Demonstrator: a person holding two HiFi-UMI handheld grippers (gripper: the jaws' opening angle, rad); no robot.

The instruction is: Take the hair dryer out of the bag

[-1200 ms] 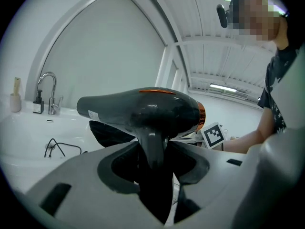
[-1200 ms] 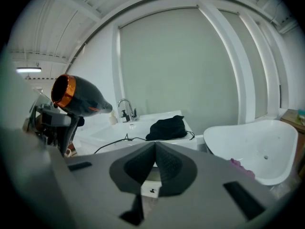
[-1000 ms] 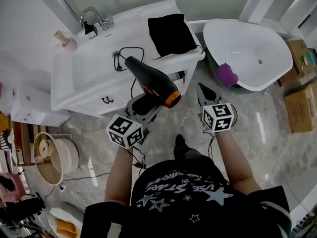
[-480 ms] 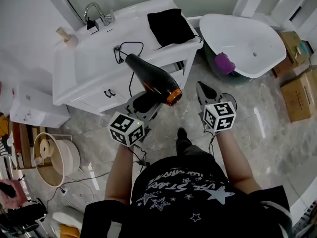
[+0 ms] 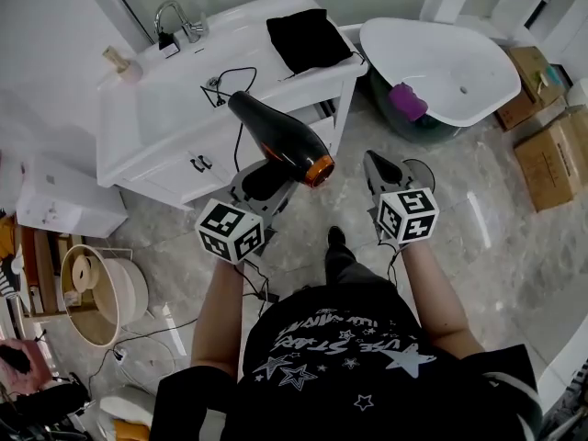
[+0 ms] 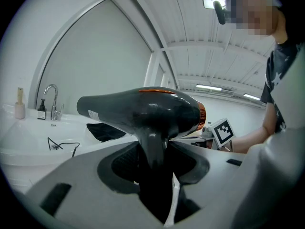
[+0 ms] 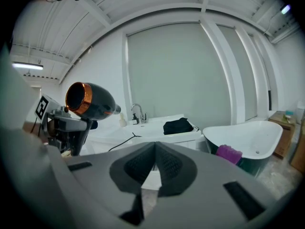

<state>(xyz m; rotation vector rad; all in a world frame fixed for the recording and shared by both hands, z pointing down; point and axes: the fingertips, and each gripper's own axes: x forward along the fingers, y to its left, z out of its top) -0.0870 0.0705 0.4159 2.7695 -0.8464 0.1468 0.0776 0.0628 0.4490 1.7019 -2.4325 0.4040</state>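
Left gripper view: left claw [image 6: 153, 157] grips the hair dryer [image 6: 143, 109] by its handle (white label [image 6: 93, 114] unreadable); right claw [image 7: 153, 162] closed, empty.

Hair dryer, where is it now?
In the head view the hair dryer is left of centre, its handle clamped in the left gripper, in front of the sink counter.

Head view: from above the person [image 5: 340, 356], steeply down; table [image 5: 138, 127] upper left. Gripper views: close behind left tongs [image 6: 155, 151] and right tongs [image 7: 155, 149], near level, both sharing that table.
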